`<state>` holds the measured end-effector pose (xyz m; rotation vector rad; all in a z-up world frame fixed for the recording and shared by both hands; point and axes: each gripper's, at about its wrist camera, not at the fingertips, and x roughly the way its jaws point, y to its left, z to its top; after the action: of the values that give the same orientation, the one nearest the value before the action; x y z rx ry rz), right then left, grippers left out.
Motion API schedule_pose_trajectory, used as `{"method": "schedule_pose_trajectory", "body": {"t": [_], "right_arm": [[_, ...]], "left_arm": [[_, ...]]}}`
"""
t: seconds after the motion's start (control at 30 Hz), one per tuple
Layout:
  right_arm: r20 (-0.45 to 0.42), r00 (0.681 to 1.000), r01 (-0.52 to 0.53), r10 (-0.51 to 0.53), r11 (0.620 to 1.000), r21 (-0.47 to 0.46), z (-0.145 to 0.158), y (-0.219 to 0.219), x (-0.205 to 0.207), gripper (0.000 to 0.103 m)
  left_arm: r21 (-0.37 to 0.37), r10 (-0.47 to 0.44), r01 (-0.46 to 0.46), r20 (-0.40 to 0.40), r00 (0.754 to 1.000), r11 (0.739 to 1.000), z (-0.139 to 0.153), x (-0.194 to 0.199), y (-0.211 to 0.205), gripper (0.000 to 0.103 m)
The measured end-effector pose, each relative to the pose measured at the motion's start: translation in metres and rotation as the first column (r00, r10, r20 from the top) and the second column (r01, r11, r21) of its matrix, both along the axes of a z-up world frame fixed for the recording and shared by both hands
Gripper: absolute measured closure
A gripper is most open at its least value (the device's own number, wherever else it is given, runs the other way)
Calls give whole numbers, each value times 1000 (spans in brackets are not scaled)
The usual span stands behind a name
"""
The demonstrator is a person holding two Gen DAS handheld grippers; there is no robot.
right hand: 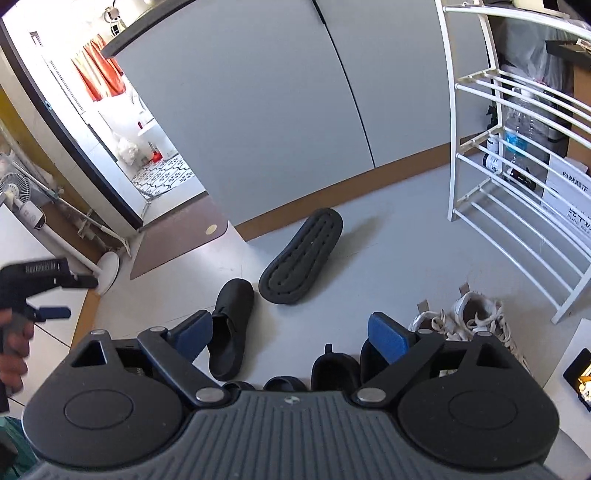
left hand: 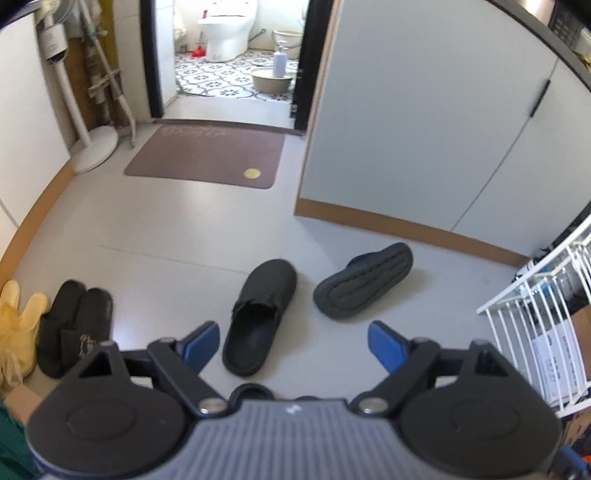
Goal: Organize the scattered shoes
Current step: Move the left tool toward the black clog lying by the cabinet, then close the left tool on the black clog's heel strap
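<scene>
On the floor, a black clog [left hand: 260, 317] lies upright, heel toward the wide, empty left gripper [left hand: 293, 345], long axis running away from its fingers. Right of it, a slipper [left hand: 364, 282] lies sole-up. The right gripper [right hand: 291, 338], equally spread and empty, hangs above both.

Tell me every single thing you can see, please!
closed slipper: 1, black, upright, mid-floor
flipped sandal: 1, dark grey, sole up, near the grey cabinet
slipper pair: 2, black, side by side by the left wall
white sneakers: cannot count, below the rack
shoe rack: 1, white, right
door mat: 1, brown, at the bathroom doorway
standing fan: 1, white, left
toilet: 1, white, bathroom
left gripper: open, empty
right gripper: open, empty
</scene>
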<state>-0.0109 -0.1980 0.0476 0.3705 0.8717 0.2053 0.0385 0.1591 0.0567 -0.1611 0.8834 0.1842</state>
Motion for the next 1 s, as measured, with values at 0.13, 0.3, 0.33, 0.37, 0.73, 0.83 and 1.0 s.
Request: {"method": "schedule_pose_trajectory", "body": {"t": [0.13, 0.3, 0.33, 0.37, 0.73, 0.83, 1.0], "right_arm": [[-11, 997, -71, 70, 996, -51, -5, 4, 11, 8], [-8, 994, -112, 112, 984, -141, -16, 15, 24, 8], [-20, 993, -120, 118, 983, -137, -21, 18, 29, 8], [-24, 992, -123, 120, 983, -135, -23, 19, 32, 8], [-29, 968, -251, 250, 956, -153, -54, 74, 71, 8], [-46, 951, -310, 307, 933, -183, -69, 89, 78, 8], [-56, 931, -365, 361, 912, -189, -95, 106, 93, 8]], "left_arm": [[8, -15, 15, 3, 1000, 1000, 13, 23, 6, 14], [6, -41, 41, -18, 999, 999, 19, 62, 20, 14], [9, -48, 48, -25, 999, 999, 19, 70, 23, 14], [14, -54, 54, -33, 998, 998, 18, 77, 26, 14], [13, -18, 20, -139, 990, 1000, -62, 160, 84, 11], [-8, -26, 25, -166, 986, 1000, -90, 172, 91, 11], [-55, -38, 26, -233, 972, 998, -171, 189, 100, 11]]}}
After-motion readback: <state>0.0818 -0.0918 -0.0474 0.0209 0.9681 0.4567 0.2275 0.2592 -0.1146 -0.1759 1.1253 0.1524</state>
